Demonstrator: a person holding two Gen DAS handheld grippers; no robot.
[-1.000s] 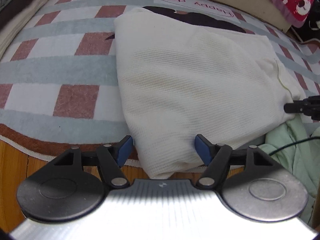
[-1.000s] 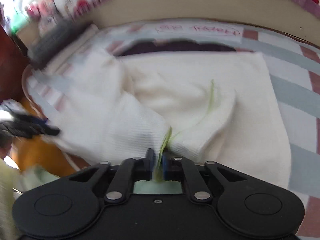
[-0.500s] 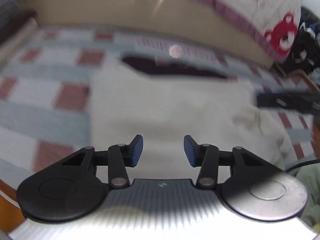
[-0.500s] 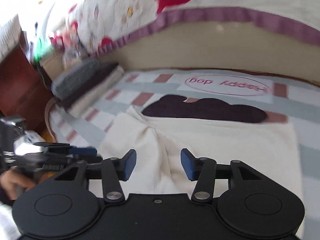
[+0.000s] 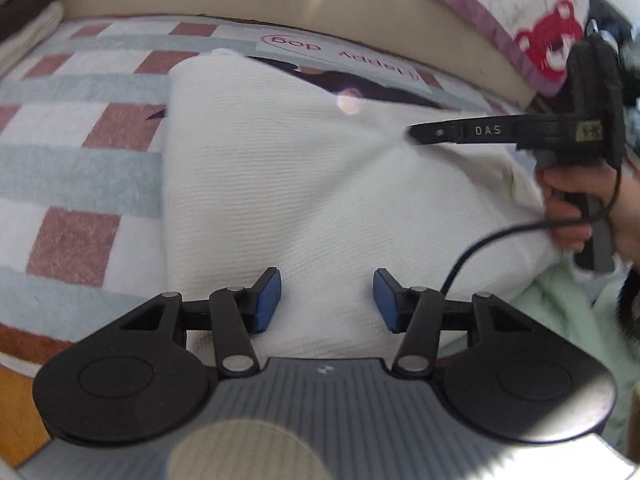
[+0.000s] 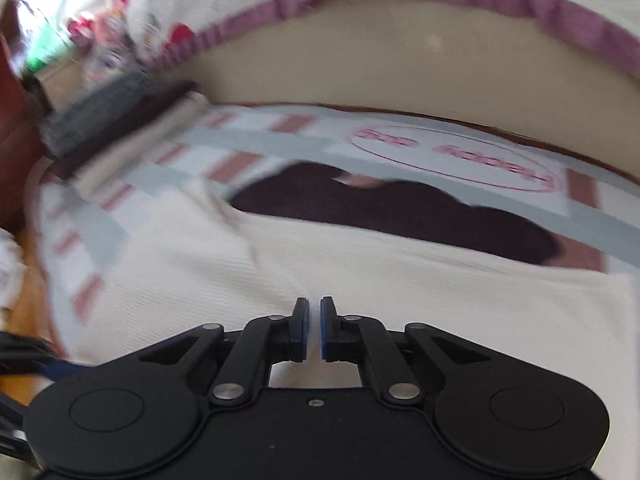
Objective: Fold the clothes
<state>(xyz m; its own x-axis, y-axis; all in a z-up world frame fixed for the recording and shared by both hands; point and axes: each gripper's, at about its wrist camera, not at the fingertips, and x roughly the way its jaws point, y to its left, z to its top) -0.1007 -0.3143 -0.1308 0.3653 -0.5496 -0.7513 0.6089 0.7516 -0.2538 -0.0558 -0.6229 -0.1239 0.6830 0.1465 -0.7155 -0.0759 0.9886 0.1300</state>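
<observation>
The left tongs [image 5: 327, 300] hang released, blue pads spread wide, just above the near edge of the cream knit garment [image 5: 304, 184] that lies ahead of them on the checked mat [image 5: 76, 168]. The right tongs [image 6: 314, 330] are nearly clenched, a thin gap between the pads; whether any fabric is pinched I cannot tell. The garment spreads directly beneath and beyond them. A hand [image 5: 576, 208] grips the right tool's handle, right of the left tongs.

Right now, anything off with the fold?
Mostly tidy. The cream garment lies folded on the checked rug, but its right edge bunches near the right gripper, and a ridge runs up its middle in the right wrist view. No damage shows. Left gripper is open over the near edge.
</observation>
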